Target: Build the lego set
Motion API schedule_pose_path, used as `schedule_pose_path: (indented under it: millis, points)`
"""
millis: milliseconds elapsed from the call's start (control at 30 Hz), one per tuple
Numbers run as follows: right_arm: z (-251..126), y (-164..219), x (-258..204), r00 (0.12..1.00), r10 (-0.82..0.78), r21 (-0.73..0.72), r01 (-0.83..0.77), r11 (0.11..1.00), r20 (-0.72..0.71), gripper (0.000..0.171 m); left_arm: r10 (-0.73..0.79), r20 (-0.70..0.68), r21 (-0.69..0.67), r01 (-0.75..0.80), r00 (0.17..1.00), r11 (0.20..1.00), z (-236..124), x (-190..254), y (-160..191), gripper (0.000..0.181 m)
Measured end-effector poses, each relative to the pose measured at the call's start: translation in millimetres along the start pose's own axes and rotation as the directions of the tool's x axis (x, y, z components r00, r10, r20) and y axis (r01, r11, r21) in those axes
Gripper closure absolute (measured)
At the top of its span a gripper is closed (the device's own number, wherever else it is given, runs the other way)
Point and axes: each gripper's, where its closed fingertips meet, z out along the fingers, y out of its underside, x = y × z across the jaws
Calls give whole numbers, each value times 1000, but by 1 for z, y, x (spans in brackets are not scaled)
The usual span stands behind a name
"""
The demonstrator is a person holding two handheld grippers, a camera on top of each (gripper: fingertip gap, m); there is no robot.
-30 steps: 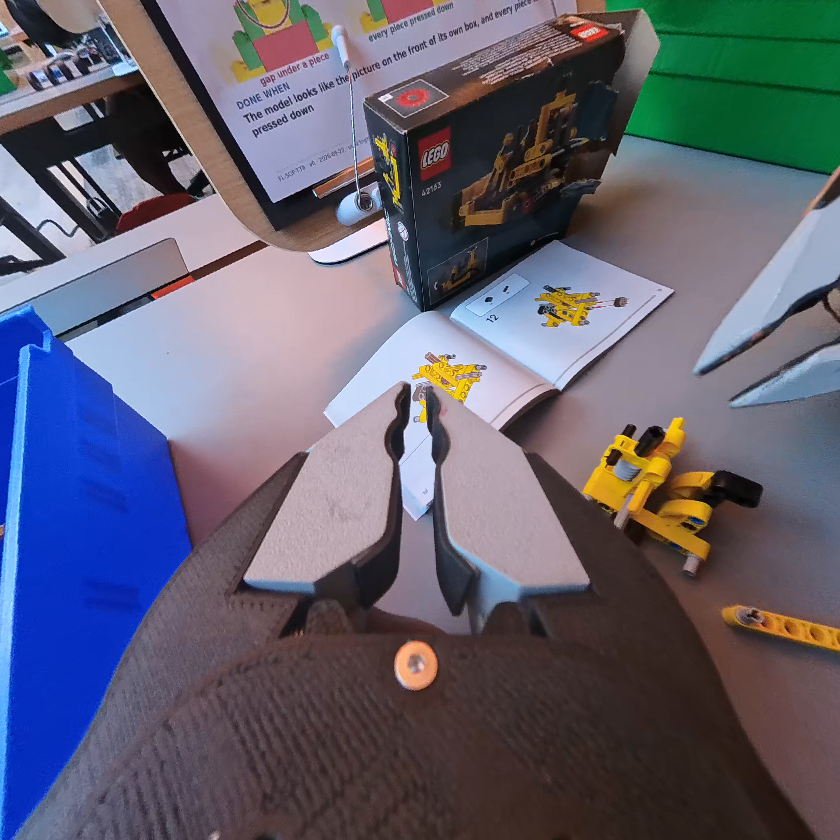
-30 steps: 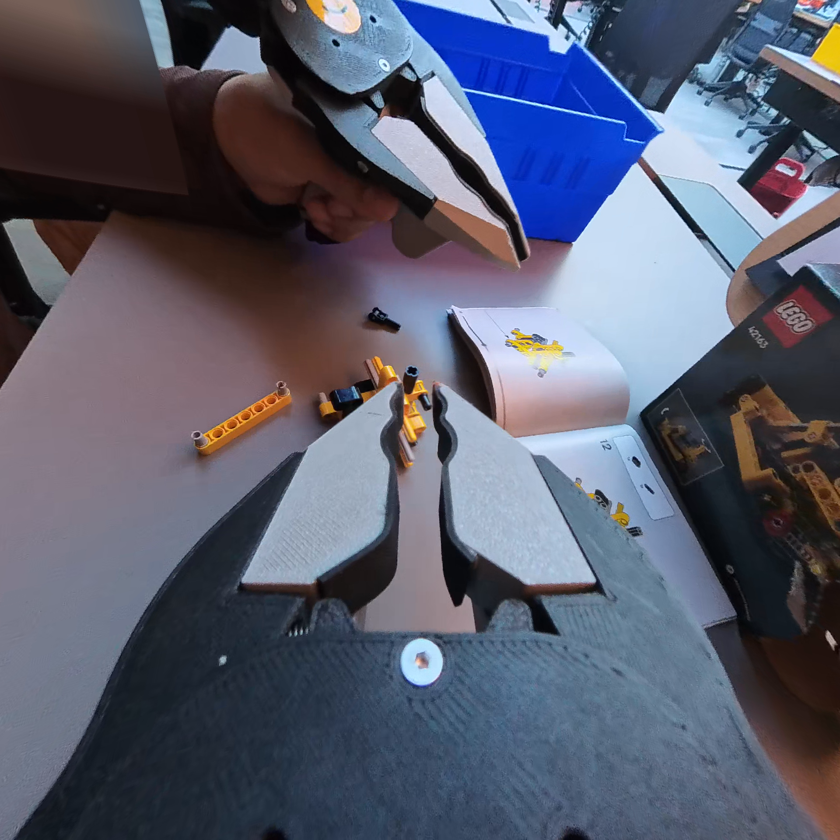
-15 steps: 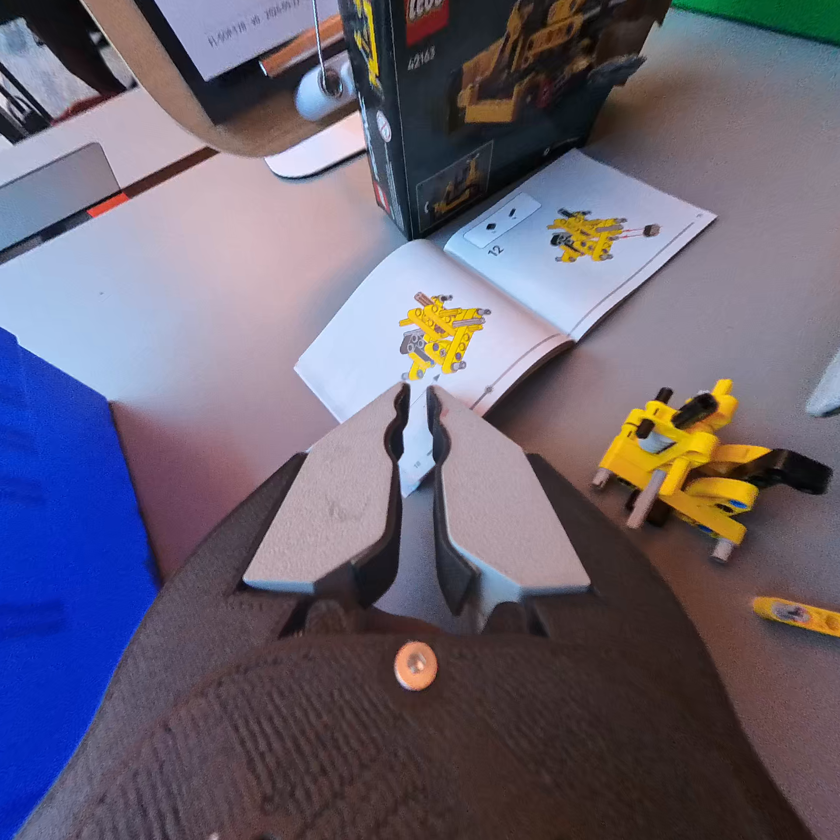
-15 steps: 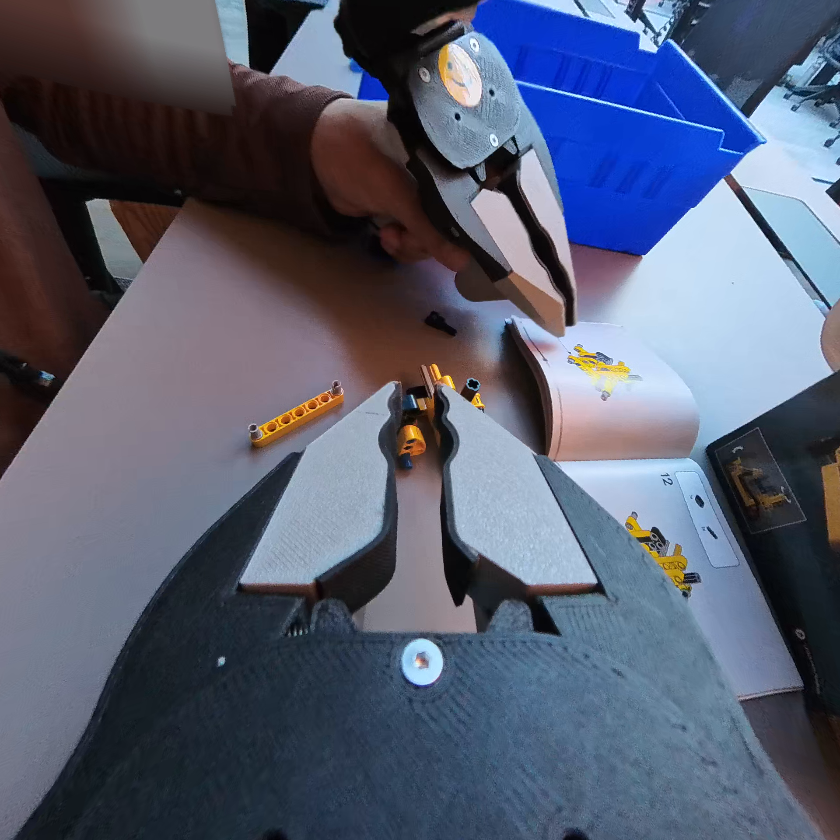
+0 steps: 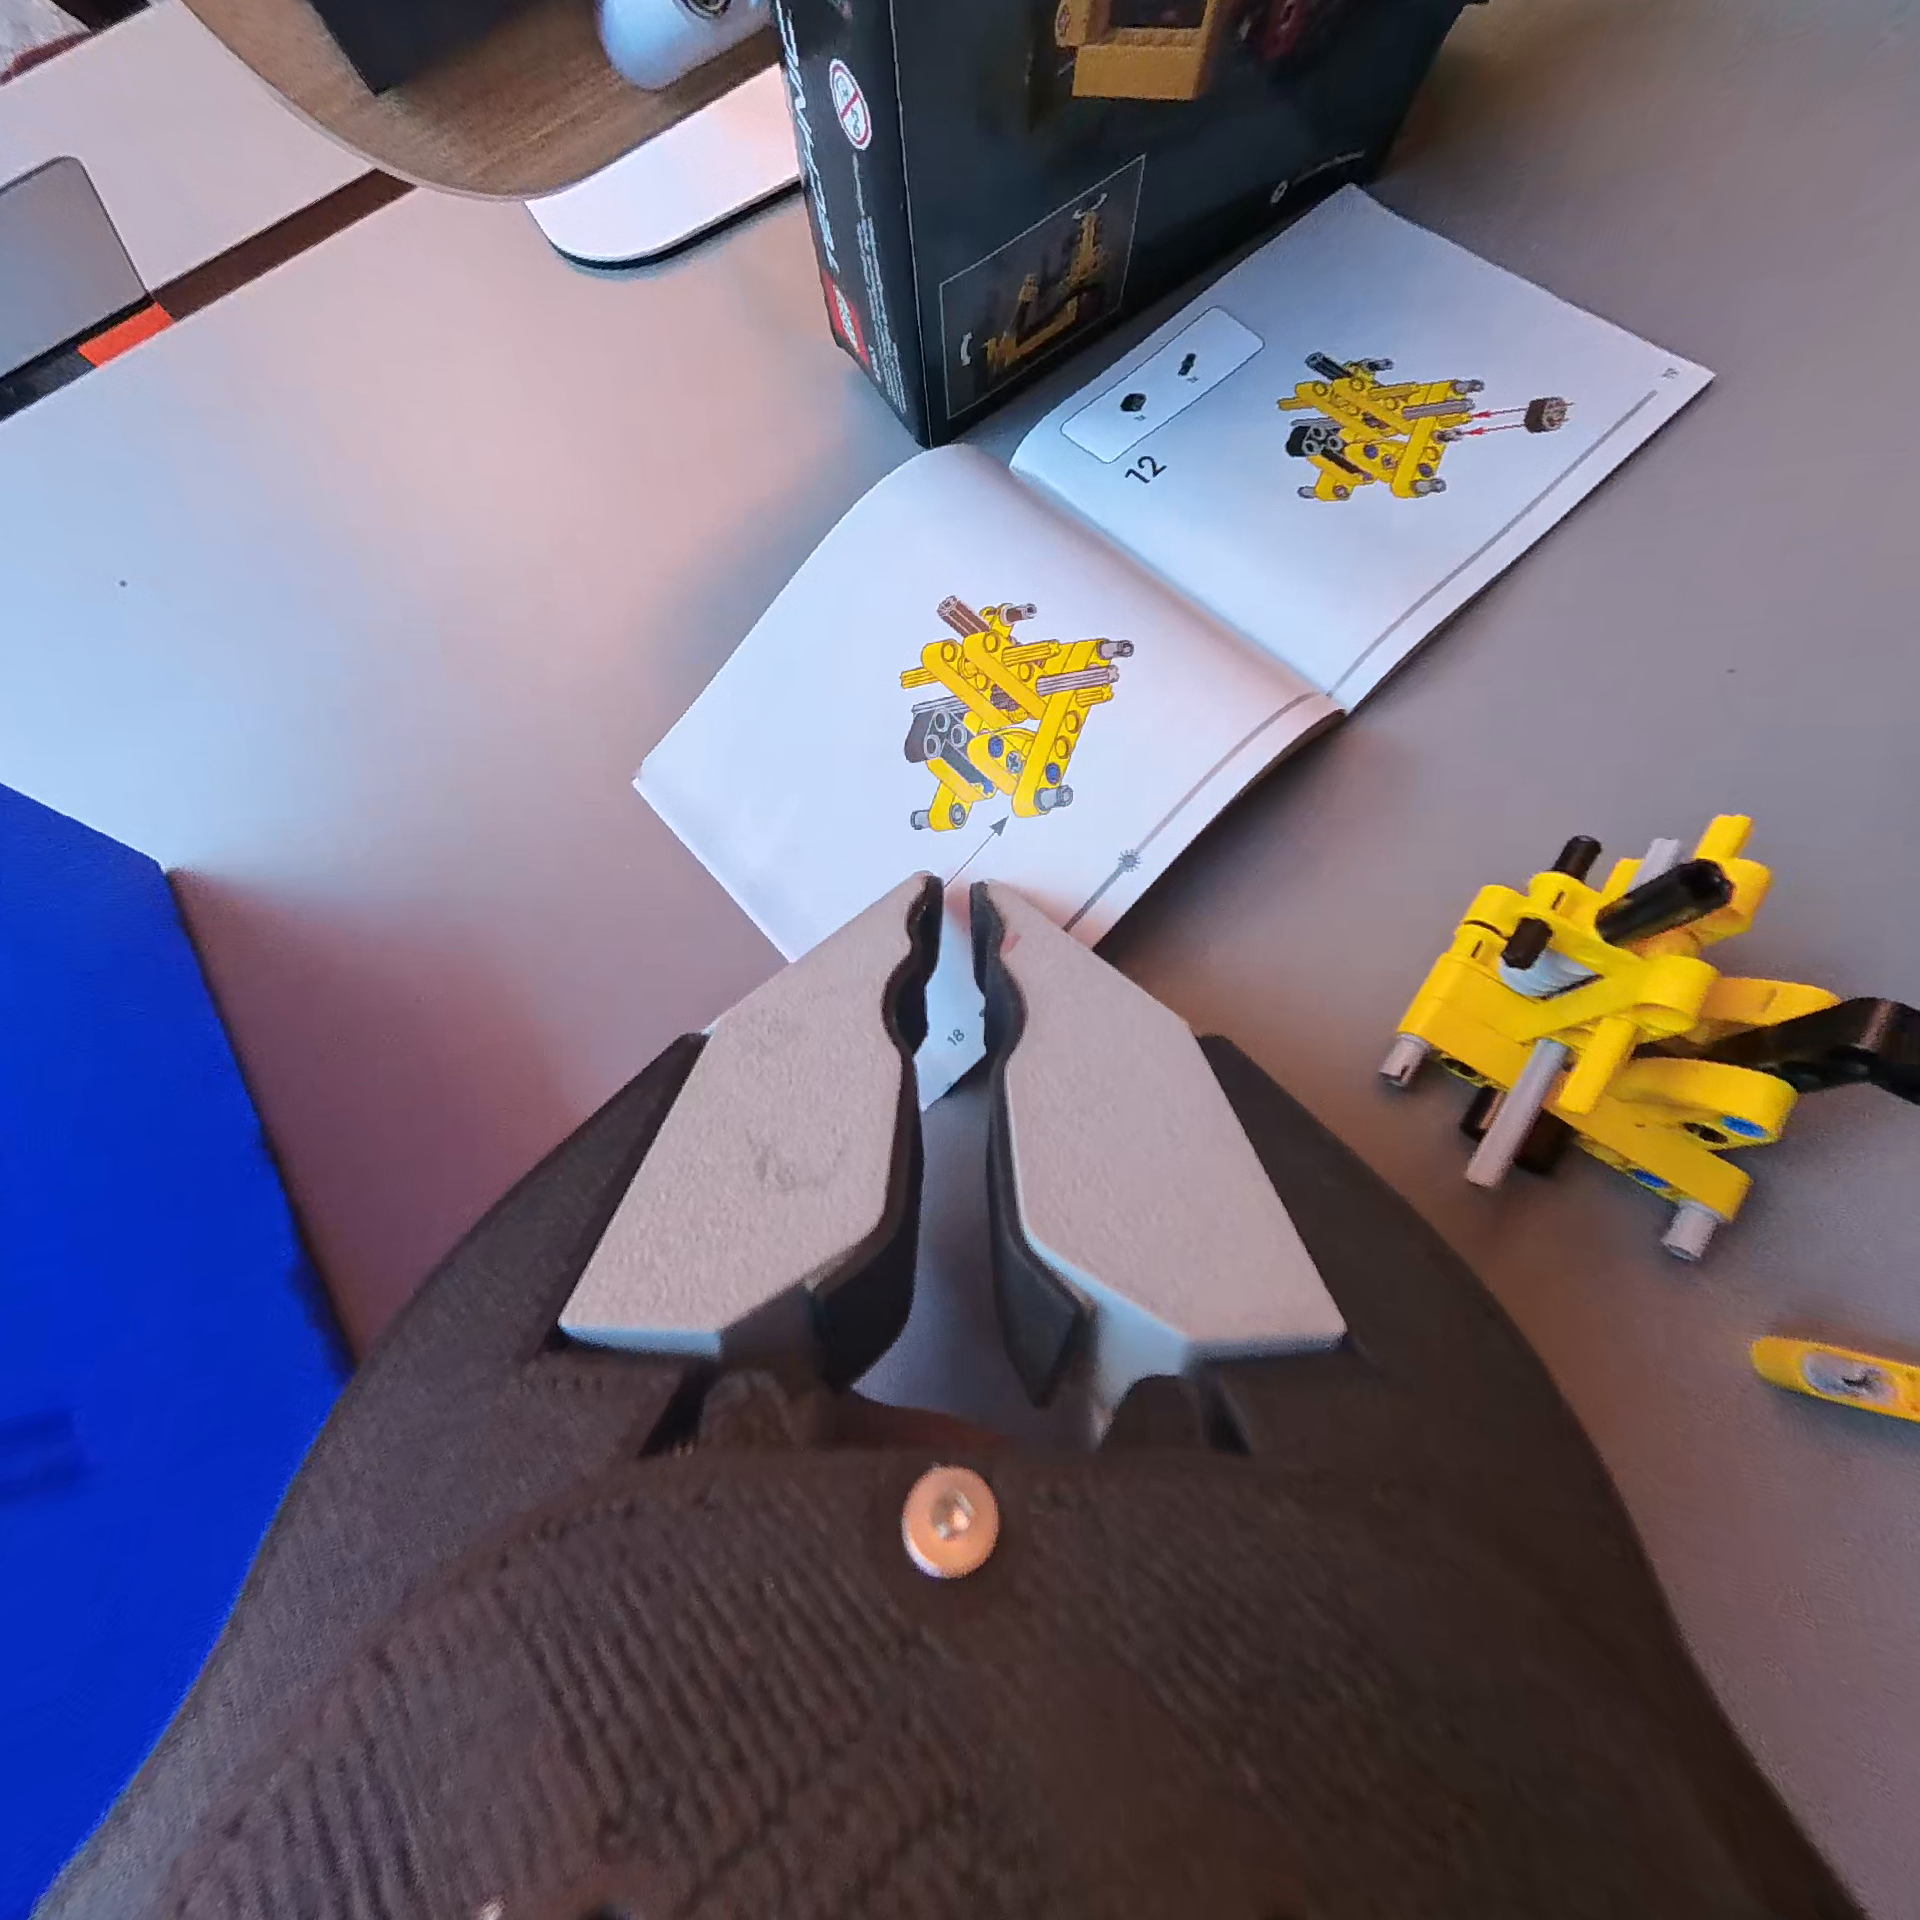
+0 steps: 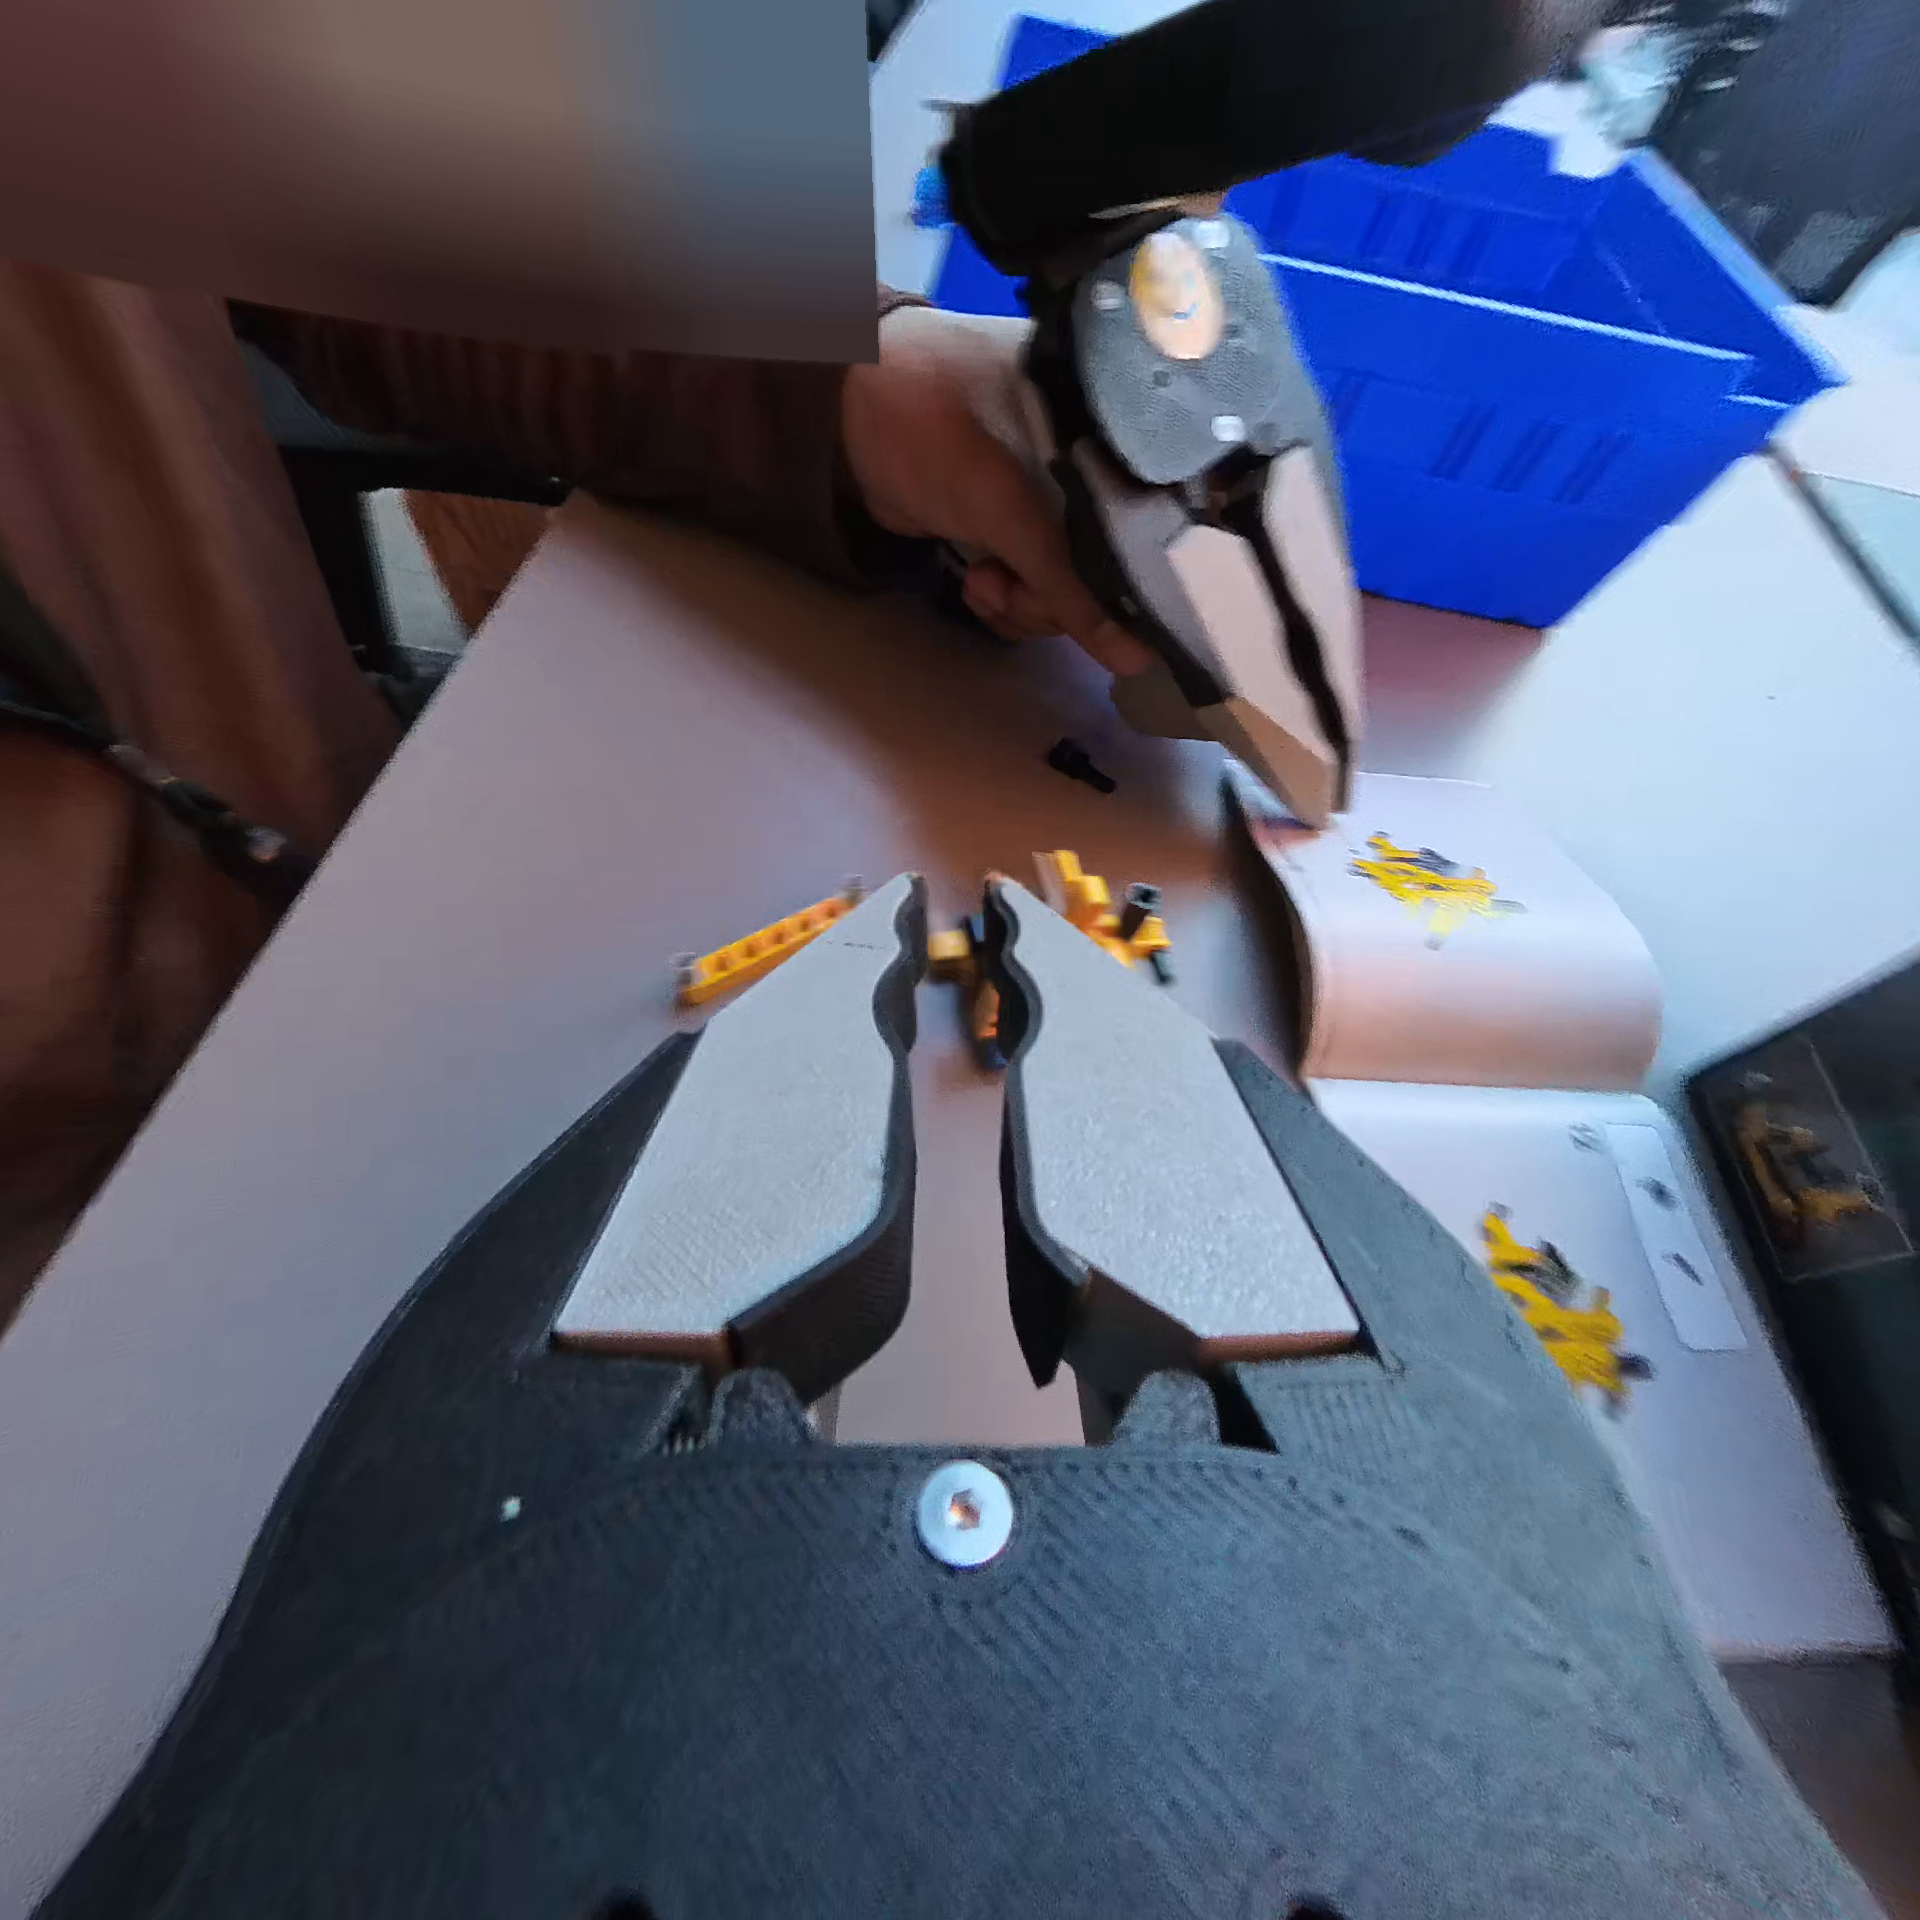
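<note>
In the left wrist view, the left tongs hang over the near corner of the open instruction booklet, tips drawn almost together with only a thin slit between them and nothing held. The booklet lies flat on the grey tabletop. Just behind the booklet stands the dark set box, its lower corner touching the far page. To the right of the booklet, apart from it, sits the partly built yellow model, with grey axles and a black arm sticking out. Nearer than the model and further from the booklet lies a loose yellow beam, cut by the frame edge. Left of the booklet, well apart, is a blue bin.

In the right wrist view, blurred, the right tongs are empty too, narrowly parted, poised above the model. The left tongs, held by a hand, point down at the booklet's raised page edge; I cannot tell whether they touch it. A small black pin lies beyond the model, the yellow beam beside it, away from the booklet. The blue bin stands past the booklet.
</note>
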Motion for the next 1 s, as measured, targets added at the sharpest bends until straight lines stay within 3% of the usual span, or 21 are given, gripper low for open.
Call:
schedule_pose_path:
  millis: [133,300,500,700,833,1000]
  points:
    - [6,4,-39,979,-1,-42,9,999,203,160,1,-11,4,-1,1000,1000,0,1,0,179]
    - [15,19,-57,966,-3,-155,45,987,257,152,5,-12,1,-5,1000,1000,-1,1,1,178]
    - [19,26,-56,980,-13,-221,57,974,197,143,-2,-17,-20,2,1000,1000,2,0,3,178]
    - [27,35,-60,979,83,-279,-28,960,187,137,-5,-16,-25,5,1000,1000,2,0,4,178]
    - [36,32,-61,975,152,-284,-101,954,163,117,23,3,-20,-22,1000,1000,2,0,3,178]
    - [41,41,-52,985,152,-337,-116,934,81,114,35,11,-14,-35,999,999,1,1,2,178]
